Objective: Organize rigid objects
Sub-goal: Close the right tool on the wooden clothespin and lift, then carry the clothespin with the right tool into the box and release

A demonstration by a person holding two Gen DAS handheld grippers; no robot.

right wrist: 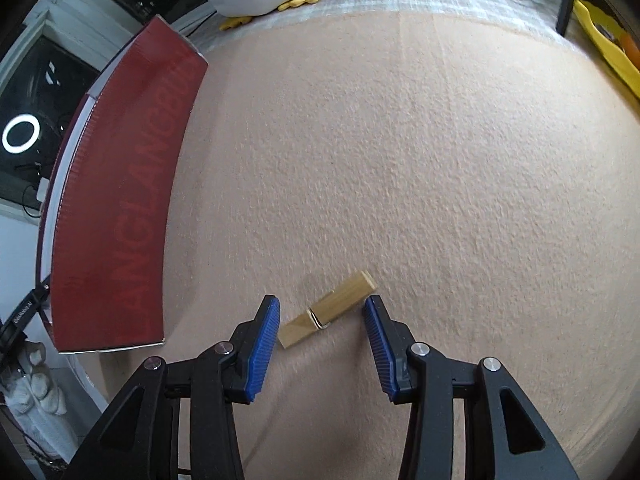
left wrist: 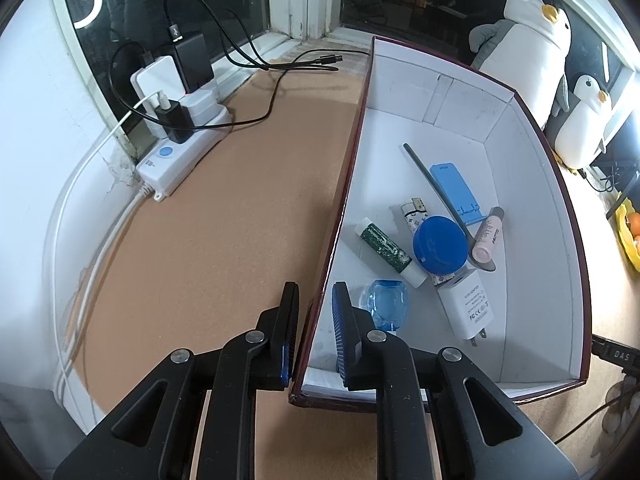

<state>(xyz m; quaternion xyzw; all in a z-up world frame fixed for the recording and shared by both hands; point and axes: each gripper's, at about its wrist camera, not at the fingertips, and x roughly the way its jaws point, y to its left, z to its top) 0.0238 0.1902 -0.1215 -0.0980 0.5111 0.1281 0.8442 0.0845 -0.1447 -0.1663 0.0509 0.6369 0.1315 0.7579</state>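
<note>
A white-lined box with dark red outer walls (left wrist: 536, 168) stands on the tan felt table. In it lie a spoon (left wrist: 436, 188), a blue phone stand (left wrist: 454, 192), a lighter (left wrist: 416, 216), a blue lid (left wrist: 440, 245), a pink tube (left wrist: 486, 236), a green tube (left wrist: 388, 249), a white charger (left wrist: 470, 308) and a clear blue piece (left wrist: 387, 303). My left gripper (left wrist: 316, 302) straddles the box's near left wall, one pad on each side, closed on it. My right gripper (right wrist: 322, 312) is open around a wooden clothespin (right wrist: 328, 310) lying on the felt. The box's red side (right wrist: 120, 200) is at the left.
A white power strip (left wrist: 180, 148) with chargers and black cables sits at the back left by the window. Two plush penguins (left wrist: 528, 40) stand behind the box. A yellow tray (right wrist: 608, 44) lies at the far right edge.
</note>
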